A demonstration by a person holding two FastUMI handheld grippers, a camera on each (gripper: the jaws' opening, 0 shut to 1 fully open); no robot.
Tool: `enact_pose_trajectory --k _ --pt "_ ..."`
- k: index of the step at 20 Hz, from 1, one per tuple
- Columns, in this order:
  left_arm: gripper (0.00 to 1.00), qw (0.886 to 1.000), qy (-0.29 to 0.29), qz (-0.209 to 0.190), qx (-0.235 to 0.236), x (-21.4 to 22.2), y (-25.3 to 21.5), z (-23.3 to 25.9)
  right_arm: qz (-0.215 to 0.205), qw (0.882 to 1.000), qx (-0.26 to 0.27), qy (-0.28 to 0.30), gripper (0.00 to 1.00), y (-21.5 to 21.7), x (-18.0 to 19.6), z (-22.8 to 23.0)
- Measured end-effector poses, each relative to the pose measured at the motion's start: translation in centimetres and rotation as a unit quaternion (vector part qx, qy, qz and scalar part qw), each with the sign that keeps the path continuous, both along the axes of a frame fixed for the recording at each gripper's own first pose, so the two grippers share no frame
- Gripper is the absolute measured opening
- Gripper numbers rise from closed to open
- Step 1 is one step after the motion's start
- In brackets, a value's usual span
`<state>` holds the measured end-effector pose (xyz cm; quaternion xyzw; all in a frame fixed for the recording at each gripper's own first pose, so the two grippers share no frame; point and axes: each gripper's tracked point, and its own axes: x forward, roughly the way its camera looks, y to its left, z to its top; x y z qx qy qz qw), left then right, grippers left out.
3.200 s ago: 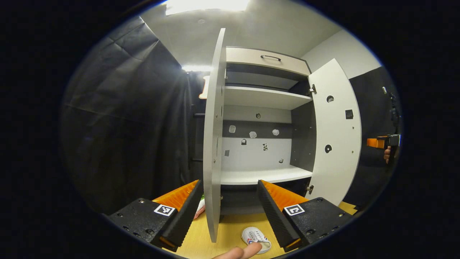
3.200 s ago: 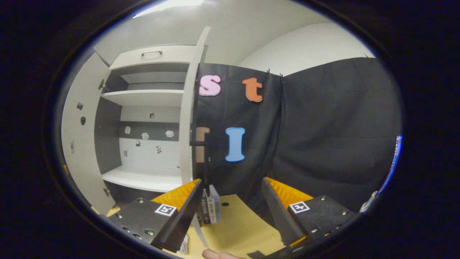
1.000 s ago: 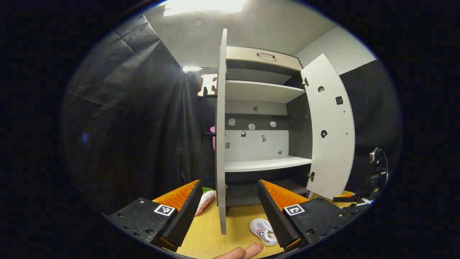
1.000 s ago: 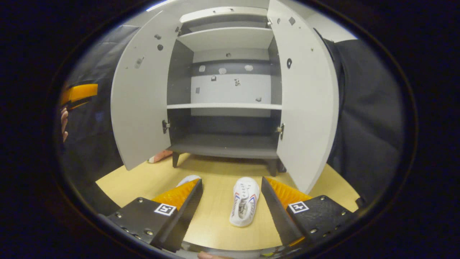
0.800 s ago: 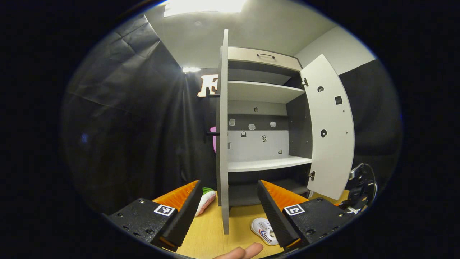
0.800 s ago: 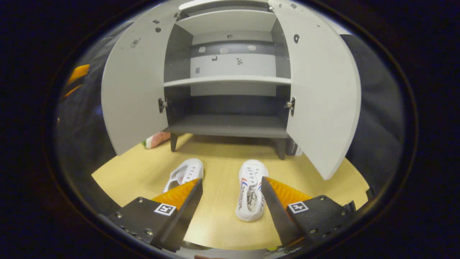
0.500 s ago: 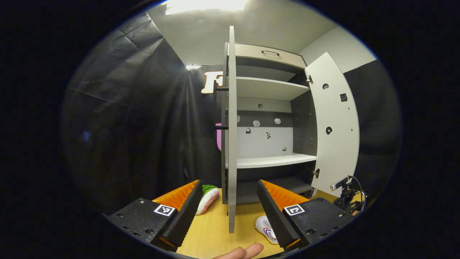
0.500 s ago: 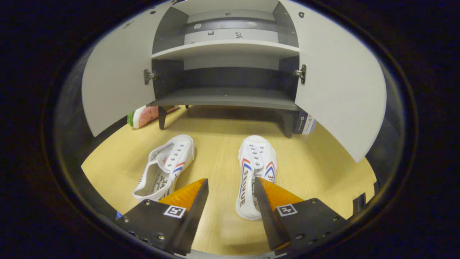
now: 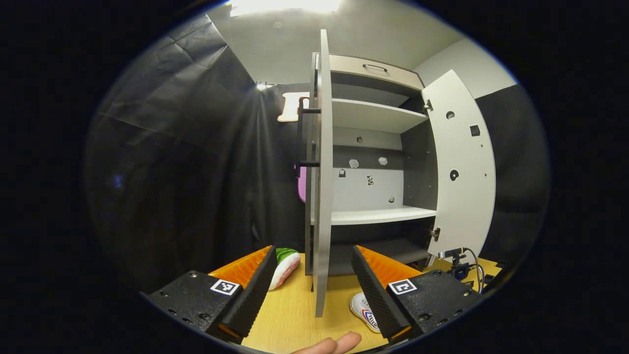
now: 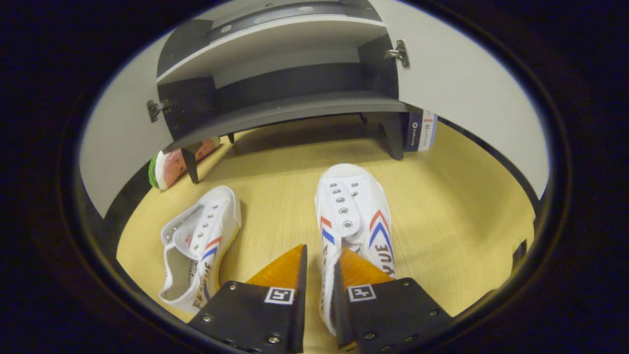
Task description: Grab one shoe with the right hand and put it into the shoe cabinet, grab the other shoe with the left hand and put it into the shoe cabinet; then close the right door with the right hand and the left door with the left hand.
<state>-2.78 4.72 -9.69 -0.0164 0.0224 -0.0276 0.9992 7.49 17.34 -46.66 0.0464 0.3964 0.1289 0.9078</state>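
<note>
Right gripper has its fingers nearly together, pinching the side wall of the right shoe, whose toe points to 12 o'clock at the shoe cabinet. At 9 o'clock the other shoe angles toward 1 o'clock. Both lie on the yellow wooden floor. Left gripper hangs wide open and empty before the open left door; black cloth hangs behind.

Pale wood bench, right gripper view. On it: two white shoes, one centre, one lower left; cabinet on legs at top; watermelon-slice toy upper left; small box upper right.
</note>
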Motion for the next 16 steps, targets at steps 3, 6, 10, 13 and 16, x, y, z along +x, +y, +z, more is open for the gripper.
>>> enact_pose_trajectory --k 3,6,10,13,16 --pt "0.94 1.0 -0.001 0.001 0.001 -0.1 0.2 0.0 -0.004 1.0 -0.011 -0.005 0.25 -1.0 1.0 -1.0" --pt "0.94 1.0 -0.001 0.001 -0.003 -0.1 0.1 0.0 -0.011 1.0 0.009 -0.01 0.06 -0.8 1.4 -1.4" --pt "0.94 1.0 0.003 -0.002 0.002 -0.5 -0.1 0.0 0.004 0.999 0.015 -0.048 0.01 -0.8 1.2 0.7" --pt "0.94 1.0 0.001 0.0 0.002 -0.5 0.1 0.1 0.02 0.996 0.031 -0.08 0.01 -0.8 0.5 2.4" --pt "0.94 1.0 0.003 0.001 0.0 -0.6 0.2 -0.1 0.018 0.993 0.057 -0.099 0.01 -1.0 -0.2 4.5"
